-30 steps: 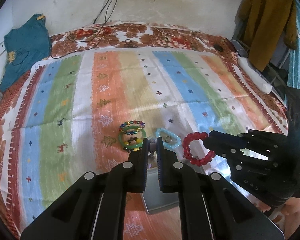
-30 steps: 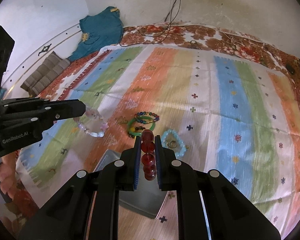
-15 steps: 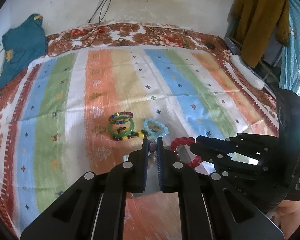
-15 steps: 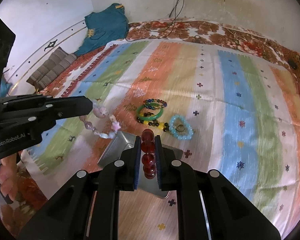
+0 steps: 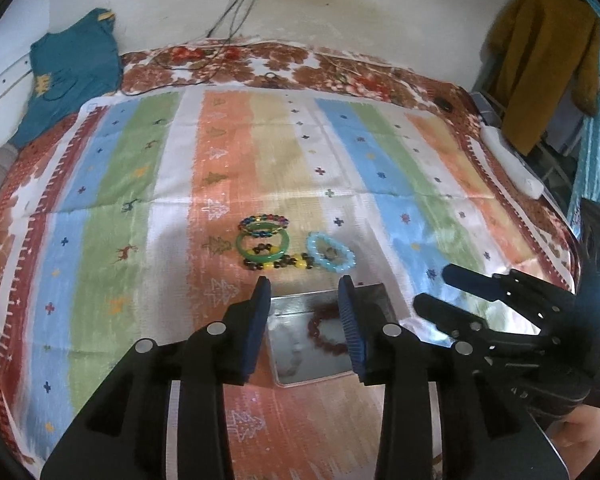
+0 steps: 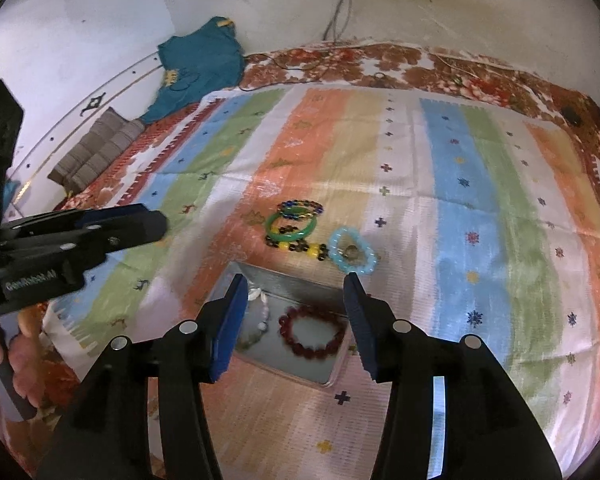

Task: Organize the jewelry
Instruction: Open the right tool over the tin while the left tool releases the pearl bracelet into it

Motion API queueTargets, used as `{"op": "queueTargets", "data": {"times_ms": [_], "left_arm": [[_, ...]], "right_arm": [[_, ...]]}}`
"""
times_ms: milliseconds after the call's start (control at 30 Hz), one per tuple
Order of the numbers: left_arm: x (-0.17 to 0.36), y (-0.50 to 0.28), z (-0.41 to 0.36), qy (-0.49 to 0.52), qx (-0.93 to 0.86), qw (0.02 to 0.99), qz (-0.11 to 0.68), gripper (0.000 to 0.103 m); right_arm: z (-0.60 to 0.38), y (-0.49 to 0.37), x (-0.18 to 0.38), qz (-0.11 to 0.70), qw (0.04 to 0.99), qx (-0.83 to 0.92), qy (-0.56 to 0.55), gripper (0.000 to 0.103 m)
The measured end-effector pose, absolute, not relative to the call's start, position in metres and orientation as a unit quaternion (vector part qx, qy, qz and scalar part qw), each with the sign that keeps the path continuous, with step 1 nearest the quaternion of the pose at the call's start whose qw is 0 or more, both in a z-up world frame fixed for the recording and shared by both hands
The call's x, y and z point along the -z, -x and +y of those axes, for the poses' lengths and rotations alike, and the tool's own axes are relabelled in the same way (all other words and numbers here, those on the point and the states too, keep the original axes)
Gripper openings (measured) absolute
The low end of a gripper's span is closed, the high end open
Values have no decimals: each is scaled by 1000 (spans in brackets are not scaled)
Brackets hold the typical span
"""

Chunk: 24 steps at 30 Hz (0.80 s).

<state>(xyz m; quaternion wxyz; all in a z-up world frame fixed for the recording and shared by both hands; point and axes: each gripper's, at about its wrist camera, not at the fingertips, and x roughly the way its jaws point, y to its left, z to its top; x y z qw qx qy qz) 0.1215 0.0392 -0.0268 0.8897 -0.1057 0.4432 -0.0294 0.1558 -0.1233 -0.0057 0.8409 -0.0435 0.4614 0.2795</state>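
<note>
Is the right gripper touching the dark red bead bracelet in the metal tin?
Apart. In the right wrist view the right gripper stands open, and the dark red bead bracelet lies loose in the metal tin between the jaws.

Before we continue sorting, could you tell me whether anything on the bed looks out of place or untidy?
Nothing looks damaged. The red bead bracelet and a pale one lie in the metal tin, but four bracelets sit loose on the striped cloth beyond it, overlapping in a heap.

Both grippers are showing black plastic frames with round silver screws and ribbed blue pads (image 6: 229,322). The left gripper (image 6: 156,222) is bearing white "GenRobot.AI" lettering on its side.
</note>
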Motion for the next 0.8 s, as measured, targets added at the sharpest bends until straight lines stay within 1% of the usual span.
{"op": "queueTargets", "data": {"times_ms": [233, 300, 367, 400, 467, 567, 667, 800], "left_arm": [[32, -126, 40, 100, 19, 888, 449, 44], [34, -129, 42, 99, 9, 887, 451, 48], [36, -133, 45, 99, -3, 886, 454, 51], [37, -134, 47, 100, -7, 885, 454, 51], [39, -137, 50, 101, -12, 884, 456, 51], [40, -141, 52, 99, -17, 884, 457, 52], [41, -149, 54, 93, -22, 883, 459, 55], [46, -161, 58, 81, -29, 880, 466, 56]], "right_arm": [[-130, -170, 9, 469, 843, -261, 38, 50], [-130, -173, 11, 472, 842, -257, 38, 50], [-130, -176, 13, 474, 843, -252, 40, 52], [-130, -177, 13, 475, 843, -251, 41, 52], [-130, -180, 14, 476, 843, -248, 40, 58], [-129, -184, 14, 476, 844, -242, 45, 63], [-130, -188, 16, 479, 843, -240, 38, 64], [-130, -196, 19, 485, 842, -232, 37, 65]]}}
